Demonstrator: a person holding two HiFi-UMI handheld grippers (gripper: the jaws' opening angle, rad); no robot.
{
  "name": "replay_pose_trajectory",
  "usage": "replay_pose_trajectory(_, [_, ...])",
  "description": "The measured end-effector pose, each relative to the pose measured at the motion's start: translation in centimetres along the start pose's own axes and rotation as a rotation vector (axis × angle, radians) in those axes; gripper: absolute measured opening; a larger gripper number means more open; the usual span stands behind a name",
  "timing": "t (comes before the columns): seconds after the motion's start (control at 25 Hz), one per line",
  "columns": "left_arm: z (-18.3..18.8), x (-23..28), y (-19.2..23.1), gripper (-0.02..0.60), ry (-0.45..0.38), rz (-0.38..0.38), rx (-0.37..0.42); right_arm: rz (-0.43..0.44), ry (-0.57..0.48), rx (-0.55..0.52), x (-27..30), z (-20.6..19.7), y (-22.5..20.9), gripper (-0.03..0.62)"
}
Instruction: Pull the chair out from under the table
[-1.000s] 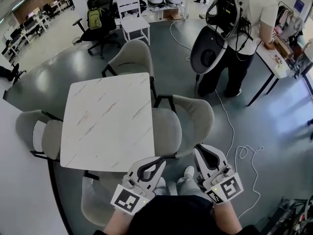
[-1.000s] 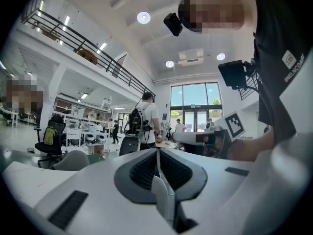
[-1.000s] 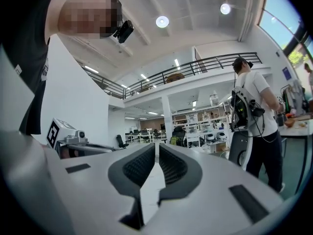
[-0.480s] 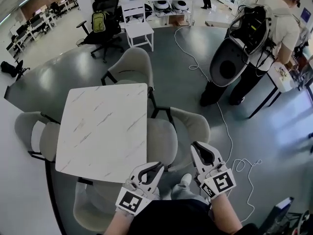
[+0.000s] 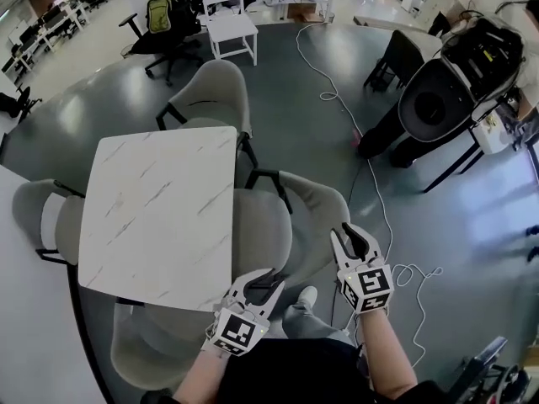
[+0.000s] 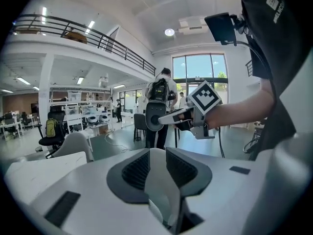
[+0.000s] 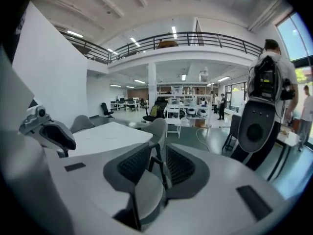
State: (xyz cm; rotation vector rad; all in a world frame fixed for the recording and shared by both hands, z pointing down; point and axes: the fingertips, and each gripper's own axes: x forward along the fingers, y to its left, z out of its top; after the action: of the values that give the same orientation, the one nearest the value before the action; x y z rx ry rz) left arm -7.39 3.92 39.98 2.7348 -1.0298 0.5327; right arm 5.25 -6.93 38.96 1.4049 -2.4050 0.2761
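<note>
A pale grey chair (image 5: 324, 213) with black arms is tucked at the right side of the white marble table (image 5: 160, 213). My left gripper (image 5: 263, 281) hovers near the chair's near end, and its jaws have just been opening, with a narrow gap and nothing gripped. My right gripper (image 5: 354, 241) hangs just right of the backrest, its jaws likewise newly parted and empty. In the left gripper view the left gripper (image 6: 157, 153) frames a pale chair surface (image 6: 159, 190). In the right gripper view the right gripper (image 7: 157, 153) frames the chair (image 7: 146, 195) and the table (image 7: 105, 133).
Three more grey chairs stand at the far (image 5: 210, 95), left (image 5: 46, 221) and near (image 5: 160, 343) sides of the table. A white cable (image 5: 379, 196) trails over the floor on the right. A person with a backpack (image 5: 455, 91) stands by a desk at the far right.
Both grippers have come down and forward toward the chair at the table's right side. Their jaws have parted a little. The person with the backpack is now farther right in view.
</note>
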Motion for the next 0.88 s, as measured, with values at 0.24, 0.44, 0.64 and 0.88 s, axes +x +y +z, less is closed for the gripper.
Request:
replay_pose_trajectory(0.24, [-3.8, 4.9, 0.0, 0.154, 0.097, -0.052, 0.012, -0.042, 0.125, 0.078, 3.5, -6.2, -4.4, 0.168])
replay_pose_trajectory(0.44, [-6.5, 8.7, -0.5, 0.234, 0.162, -0.109, 0.002, -0.066, 0.225, 0.107, 5.4, -10.5, -7.0, 0.23])
replay_pose_trajectory(0.64, [-9.1, 12.3, -1.2, 0.277, 0.206, -0.154, -0.016, -0.07, 0.305, 0.167, 6.6, -14.5, -8.5, 0.269])
replay_pose_trajectory(0.88, [-13.6, 16.5, -3.4, 0.316, 0.277, -0.22, -0.043, -0.07, 0.361, 0.265, 7.3, -17.7, -9.7, 0.281])
